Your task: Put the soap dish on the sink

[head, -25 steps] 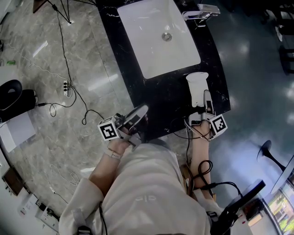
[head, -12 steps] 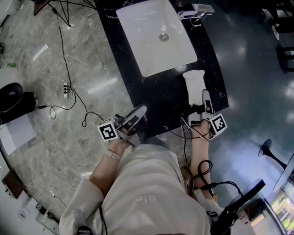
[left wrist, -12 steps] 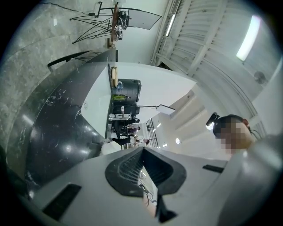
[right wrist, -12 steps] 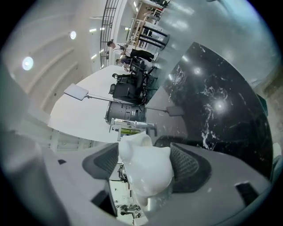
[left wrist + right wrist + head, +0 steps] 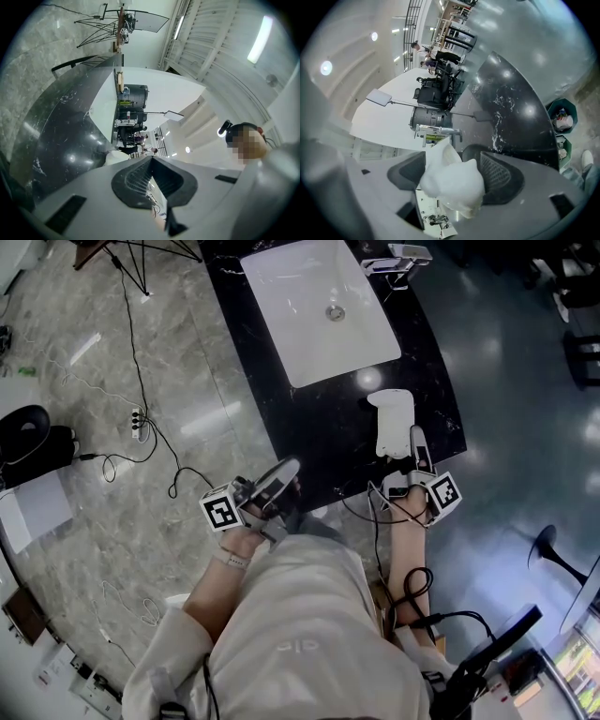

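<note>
Right gripper (image 5: 412, 439) is clamped on the narrow near end of the white soap dish (image 5: 393, 416), a pad pressed against each side. The dish's long axis runs away from the person toward the sink basin (image 5: 319, 306), wide end foremost. It sits over the right front part of the black countertop (image 5: 309, 427), apart from the basin. Left gripper (image 5: 284, 470) hovers at the counter's near edge, jaws closed together on nothing.

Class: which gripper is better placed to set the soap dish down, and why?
Right: the right gripper holds the soap dish above the counter; the left gripper is shut, empty.
</note>
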Demonstrator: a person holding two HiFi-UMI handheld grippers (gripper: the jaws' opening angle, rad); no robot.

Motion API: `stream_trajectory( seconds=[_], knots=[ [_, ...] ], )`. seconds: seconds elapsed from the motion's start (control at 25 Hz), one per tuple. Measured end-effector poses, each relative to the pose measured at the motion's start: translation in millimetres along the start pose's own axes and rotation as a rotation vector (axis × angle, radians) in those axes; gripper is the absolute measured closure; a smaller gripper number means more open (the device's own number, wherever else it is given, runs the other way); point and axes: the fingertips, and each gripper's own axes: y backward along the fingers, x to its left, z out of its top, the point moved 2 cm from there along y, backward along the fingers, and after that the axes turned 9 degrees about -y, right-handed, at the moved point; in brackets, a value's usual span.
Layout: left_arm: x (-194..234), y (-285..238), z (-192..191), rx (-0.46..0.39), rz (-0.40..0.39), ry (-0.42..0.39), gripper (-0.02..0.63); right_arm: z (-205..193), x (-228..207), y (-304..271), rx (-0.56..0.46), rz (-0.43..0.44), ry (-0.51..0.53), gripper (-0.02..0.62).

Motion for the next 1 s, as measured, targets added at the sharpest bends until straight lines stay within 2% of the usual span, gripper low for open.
stream_trajectory(
  seconds=[0.32,0.48,0.76,1.0],
  knots=[
    [2,3,2,-0.002,0.010,0.000,0.599,2,-8,4,-0.012,-0.031,0.007,0.244],
    [3,4,1,0.013,0.008,0.003,0.600,3,-6,8,-0.022,-0.018,0.010,0.245],
    [-9,3,-10,0.020,-0.018,0.043,0.598,-4,11,28,-0.006,0.043,0.031,0.244],
    [-30,1,-34,0.054,-0.050,0.015,0.598,-7,26,68,0.003,0.131,0.057,0.245]
  ],
)
